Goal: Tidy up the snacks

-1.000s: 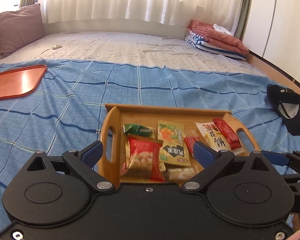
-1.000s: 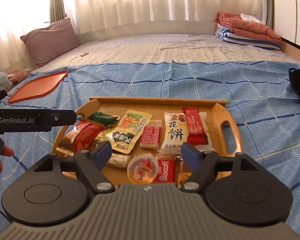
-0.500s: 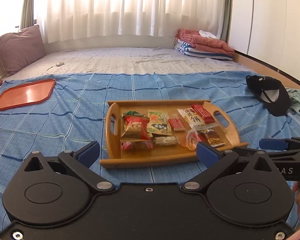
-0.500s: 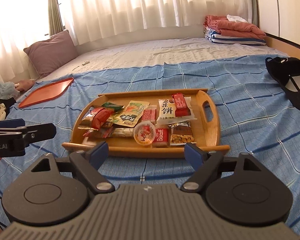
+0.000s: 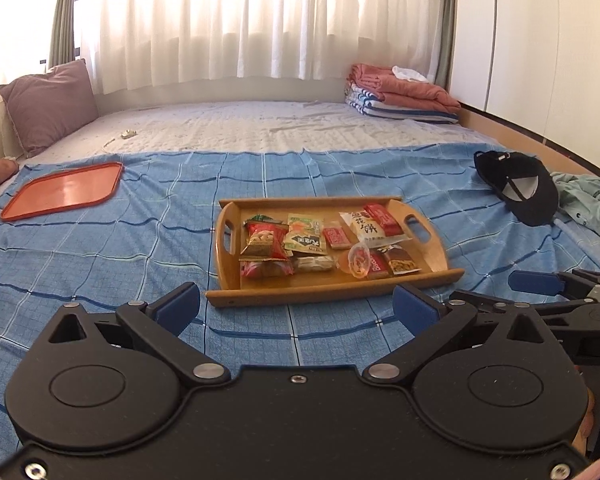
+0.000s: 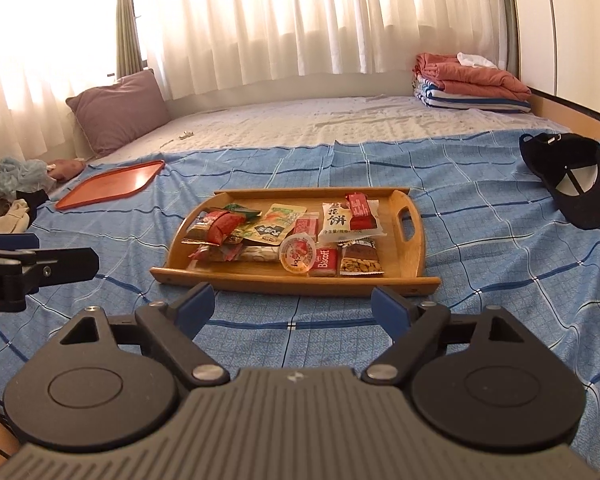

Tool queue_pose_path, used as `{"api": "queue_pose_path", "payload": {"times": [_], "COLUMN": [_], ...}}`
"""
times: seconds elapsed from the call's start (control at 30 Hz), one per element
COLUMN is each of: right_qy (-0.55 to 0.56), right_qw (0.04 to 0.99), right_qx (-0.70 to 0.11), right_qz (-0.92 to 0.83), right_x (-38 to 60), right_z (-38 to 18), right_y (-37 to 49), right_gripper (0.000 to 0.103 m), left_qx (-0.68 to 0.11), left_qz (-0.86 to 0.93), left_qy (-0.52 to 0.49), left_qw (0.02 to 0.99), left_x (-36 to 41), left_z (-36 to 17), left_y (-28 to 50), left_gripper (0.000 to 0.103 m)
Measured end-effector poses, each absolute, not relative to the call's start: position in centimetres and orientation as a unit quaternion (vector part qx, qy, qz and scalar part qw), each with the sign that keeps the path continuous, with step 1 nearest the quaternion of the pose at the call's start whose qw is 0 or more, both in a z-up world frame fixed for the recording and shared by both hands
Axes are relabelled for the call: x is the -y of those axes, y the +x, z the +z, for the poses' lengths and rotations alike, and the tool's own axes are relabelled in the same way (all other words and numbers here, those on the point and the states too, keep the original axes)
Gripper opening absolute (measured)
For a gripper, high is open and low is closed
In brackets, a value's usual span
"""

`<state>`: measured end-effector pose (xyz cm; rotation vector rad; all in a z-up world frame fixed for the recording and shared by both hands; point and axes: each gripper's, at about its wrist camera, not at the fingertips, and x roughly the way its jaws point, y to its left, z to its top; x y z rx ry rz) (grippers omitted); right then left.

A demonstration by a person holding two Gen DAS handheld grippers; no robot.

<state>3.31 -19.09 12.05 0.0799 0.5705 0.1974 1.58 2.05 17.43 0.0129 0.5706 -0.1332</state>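
The blue checked bedspread [image 5: 140,248] fills my view. On it sits the wooden tray [image 6: 410,236] of snacks [image 5: 320,240], ahead of both my tongs and clear of them. An orange tray [image 5: 64,190] lies well left (a black cap [image 6: 572,184] far right). My left gripper [image 5: 296,306] and right gripper [image 6: 292,306] hang spread wide, pinching nothing.

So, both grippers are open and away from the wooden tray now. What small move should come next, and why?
Probably bring the right gripper forward and down toward the round jelly cup. It lies near the front edge of the wooden tray, on that gripper's side, and partly overlaps the Biscoff pack. Both grippers are open and hold nothing; the orange tray looks bare, so it may be the destination.
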Motion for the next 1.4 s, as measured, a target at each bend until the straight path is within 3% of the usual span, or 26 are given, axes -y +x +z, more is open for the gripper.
{"api": "queue_pose_path", "payload": {"times": [0.33, 0.97, 1.4], "right_qy": [0.021, -0.010, -0.030], "right_qw": [0.961, 0.952, 0.943], "right_qx": [-0.258, -0.301, -0.327], "right_qz": [0.101, 0.052, 0.048], "right_x": [18.0, 17.7, 16.6], "right_z": [12.2, 2.8, -1.0], "right_y": [0.2, 1.2, 2.5], "right_gripper": [0.097, 0.097, 0.103], "left_qx": [-0.290, -0.351, -0.367], "left_qz": [-0.072, -0.016, -0.007], "left_qy": [-0.017, -0.013, 0.009], "left_qw": [0.954, 0.936, 0.930], "left_x": [-2.3, -2.7, -2.4], "left_z": [17.0, 3.3, -0.3], "left_y": [-2.3, 2.9, 4.2], "left_gripper": [0.103, 0.103, 0.103]}}
